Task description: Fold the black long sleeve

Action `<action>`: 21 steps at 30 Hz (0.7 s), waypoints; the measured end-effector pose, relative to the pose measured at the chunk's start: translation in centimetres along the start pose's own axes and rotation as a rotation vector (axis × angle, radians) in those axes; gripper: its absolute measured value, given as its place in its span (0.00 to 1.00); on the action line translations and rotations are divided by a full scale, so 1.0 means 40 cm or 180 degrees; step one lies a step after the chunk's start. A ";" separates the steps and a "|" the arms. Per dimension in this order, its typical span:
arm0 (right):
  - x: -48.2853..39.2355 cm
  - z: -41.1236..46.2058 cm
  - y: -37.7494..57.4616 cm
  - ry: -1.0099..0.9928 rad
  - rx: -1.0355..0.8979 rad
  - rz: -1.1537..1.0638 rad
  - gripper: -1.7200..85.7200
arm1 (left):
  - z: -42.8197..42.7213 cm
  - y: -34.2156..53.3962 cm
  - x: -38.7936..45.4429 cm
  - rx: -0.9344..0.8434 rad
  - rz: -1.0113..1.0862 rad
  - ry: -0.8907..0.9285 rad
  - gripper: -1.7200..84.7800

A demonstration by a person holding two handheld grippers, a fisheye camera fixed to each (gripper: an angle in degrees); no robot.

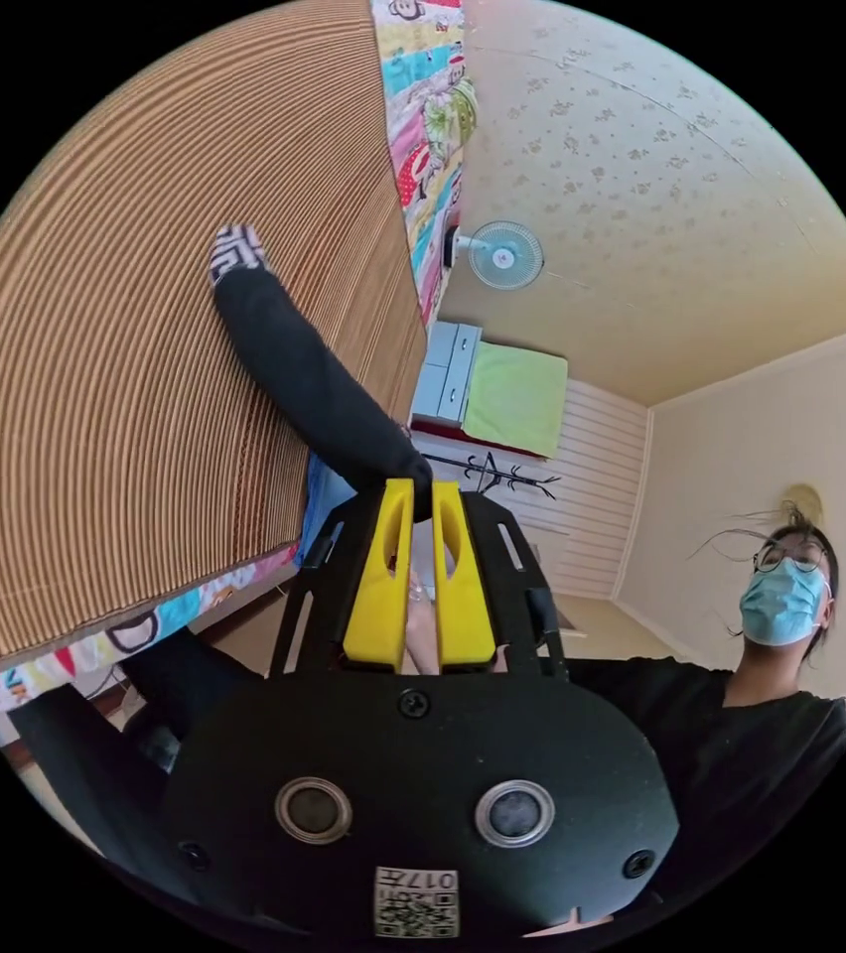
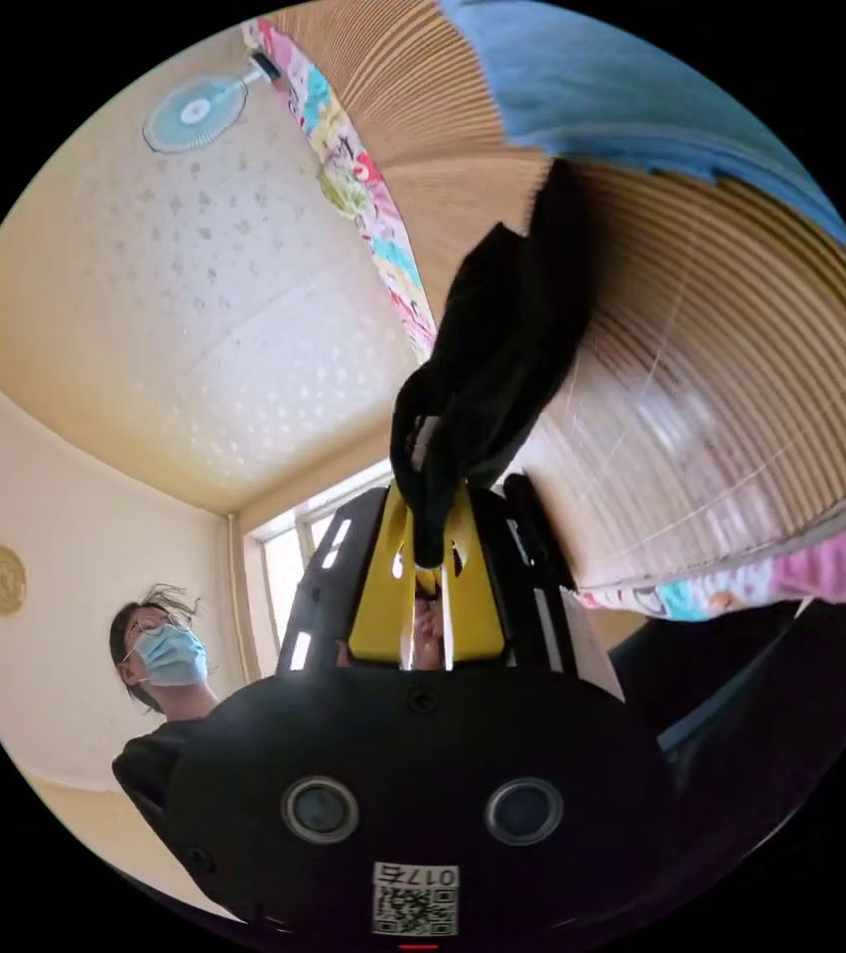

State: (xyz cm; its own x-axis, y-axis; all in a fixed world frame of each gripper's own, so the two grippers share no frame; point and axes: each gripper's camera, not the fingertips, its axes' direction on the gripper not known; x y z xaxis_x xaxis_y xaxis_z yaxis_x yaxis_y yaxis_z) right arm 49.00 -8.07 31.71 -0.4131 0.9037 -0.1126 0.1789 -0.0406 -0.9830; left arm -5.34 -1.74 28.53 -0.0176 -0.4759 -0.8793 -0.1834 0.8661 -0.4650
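In the left gripper view a black sleeve (image 1: 309,382) with a black-and-white patterned cuff (image 1: 235,248) stretches across the woven straw mat (image 1: 125,377). My left gripper (image 1: 421,496) is shut on the sleeve's near end between its yellow jaws. In the right gripper view a bunched fold of the black long sleeve shirt (image 2: 497,347) hangs from my right gripper (image 2: 431,531), whose yellow jaws are shut on the cloth. The mat (image 2: 721,377) lies right behind it.
A colourful patterned quilt edges the mat (image 1: 428,119) (image 2: 363,189). A wall fan (image 1: 504,255), a grey drawer unit with a green cloth (image 1: 517,397) and a coat rack stand further off. A person in a mask and black top (image 1: 780,675) (image 2: 165,665) holds both grippers.
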 end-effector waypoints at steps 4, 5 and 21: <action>-0.098 0.182 0.048 0.0369 -0.0331 -0.0121 0.04 | -0.167 0.031 0.096 -0.0150 0.0161 -0.0119 0.06; -0.112 0.248 0.048 0.0414 -0.0448 -0.0138 0.04 | -0.195 0.035 0.107 -0.0142 0.0178 -0.0120 0.06; -0.328 1.291 0.284 0.0806 -0.1816 -0.1041 0.03 | -0.929 0.316 0.440 0.0927 0.1048 -0.0543 0.07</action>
State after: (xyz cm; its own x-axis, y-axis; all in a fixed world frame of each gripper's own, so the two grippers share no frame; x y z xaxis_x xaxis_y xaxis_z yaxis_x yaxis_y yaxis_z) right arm 10.35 -42.41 14.55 -0.3175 0.9056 0.2811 0.5500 0.4173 -0.7235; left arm -44.49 -4.85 10.96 0.1376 -0.1577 -0.9778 0.0885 0.9853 -0.1464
